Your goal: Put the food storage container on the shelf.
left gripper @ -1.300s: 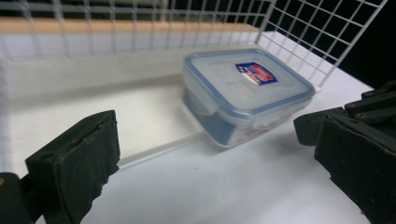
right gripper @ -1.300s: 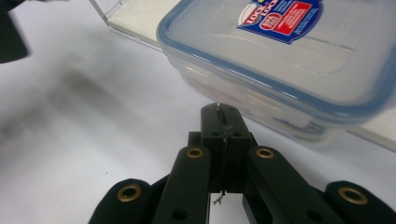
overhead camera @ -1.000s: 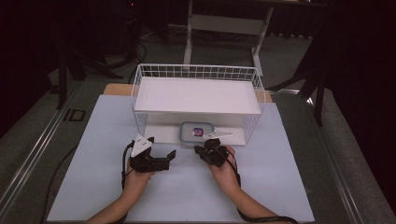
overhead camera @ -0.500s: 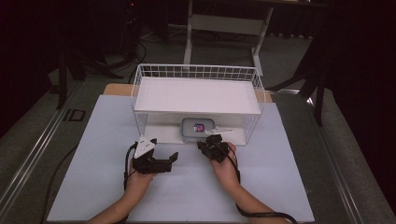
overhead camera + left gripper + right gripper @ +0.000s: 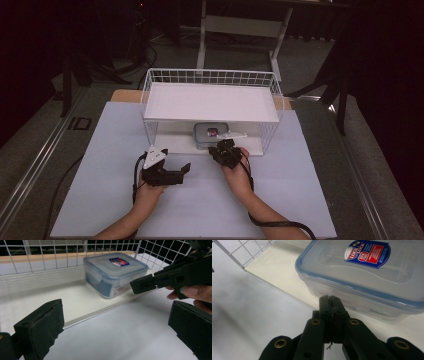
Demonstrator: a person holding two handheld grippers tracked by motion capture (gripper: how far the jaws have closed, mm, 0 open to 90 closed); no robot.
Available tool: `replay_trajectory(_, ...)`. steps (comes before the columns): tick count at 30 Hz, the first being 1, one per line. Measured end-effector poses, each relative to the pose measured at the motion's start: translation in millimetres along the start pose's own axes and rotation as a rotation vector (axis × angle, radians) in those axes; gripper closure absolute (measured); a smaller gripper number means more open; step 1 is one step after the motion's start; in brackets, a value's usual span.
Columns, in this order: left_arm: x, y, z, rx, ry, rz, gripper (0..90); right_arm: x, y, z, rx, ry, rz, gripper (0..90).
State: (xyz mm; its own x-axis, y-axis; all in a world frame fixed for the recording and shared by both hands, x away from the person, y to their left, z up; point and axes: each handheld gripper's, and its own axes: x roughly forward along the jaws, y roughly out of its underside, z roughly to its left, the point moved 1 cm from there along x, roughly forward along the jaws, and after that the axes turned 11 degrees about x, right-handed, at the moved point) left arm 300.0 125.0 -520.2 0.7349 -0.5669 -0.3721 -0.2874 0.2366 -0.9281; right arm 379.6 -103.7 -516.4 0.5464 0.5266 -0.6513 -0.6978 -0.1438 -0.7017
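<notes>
One clear plastic container (image 5: 367,277), its lid edged in blue and carrying a red-and-blue label, is the thing in hand. It sits on the lower shelf of the white wire rack (image 5: 210,80), near the open front edge, under the white upper shelf (image 5: 210,102). In the high view it (image 5: 212,135) shows just beyond your right hand.

Your right gripper (image 5: 331,301) has its jaws pressed flat together with nothing between them, and the joined tips sit against, or just short of, the container's near wall, below the blue rim; I cannot tell which. That looks like a nudge with shut jaws, not a grasp. If you mean to push the box deeper, keep the tips low on the wall and close to its middle, so it slides straight instead of pivoting. Go slowly: the smooth shelf gives little resistance, and a fast shove could send it skewing toward the wire side. If you mean to draw it out instead, you need to open the jaws and take the rim or a lid flap.

Your left gripper (image 5: 120,327) rests on the pale blue table (image 5: 100,200) left of the right one, jaws spread wide and holding nothing. From its camera the right gripper (image 5: 142,285) shows at the container's (image 5: 115,272) corner. Hold the left ready to steady the box if it turns.
</notes>
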Motion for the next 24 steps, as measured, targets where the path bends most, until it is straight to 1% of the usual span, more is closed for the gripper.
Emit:
replay_trajectory(6,-0.7,0.5,1.1,0.0,-0.003,-0.001,1.3,9.0,-6.0,2.9,0.015,0.001,-0.001,89.0)
replay_trajectory(8,-1.0,0.4,1.0,0.005,-0.003,0.002,1.3,11.5,-7.5,3.3,0.01,0.005,-0.005,88.8)
replay_trajectory(10,-1.5,0.2,0.9,0.005,-0.002,-0.002,1.3,14.1,-9.2,4.2,0.021,0.0,-0.004,88.3)
replay_trajectory(15,-2.3,0.3,2.1,0.004,-0.006,-0.002,1.3,19.3,-13.4,6.3,0.015,0.004,-0.013,88.3)
replay_trajectory(16,-2.8,0.3,2.0,0.004,-0.004,-0.004,1.3,19.3,-13.4,6.3,0.015,0.004,-0.013,88.3)
replay_trajectory(18,-3.4,0.2,1.7,0.01,-0.005,-0.004,1.3,19.1,-14.1,7.4,-0.001,0.014,-0.016,87.6)
replay_trajectory(21,-3.3,0.4,2.0,0.006,-0.004,-0.003,1.3,17.3,-13.1,5.1,0.002,0.012,-0.017,87.6)
replay_trajectory(22,-3.3,0.4,2.0,0.006,-0.004,-0.003,1.3,16.5,-12.8,3.8,-0.006,0.02,-0.02,87.7)
replay_trajectory(24,-2.8,0.5,2.0,0.005,-0.003,-0.003,1.3,15.7,-12.8,0.7,0.0,0.024,-0.019,87.7)
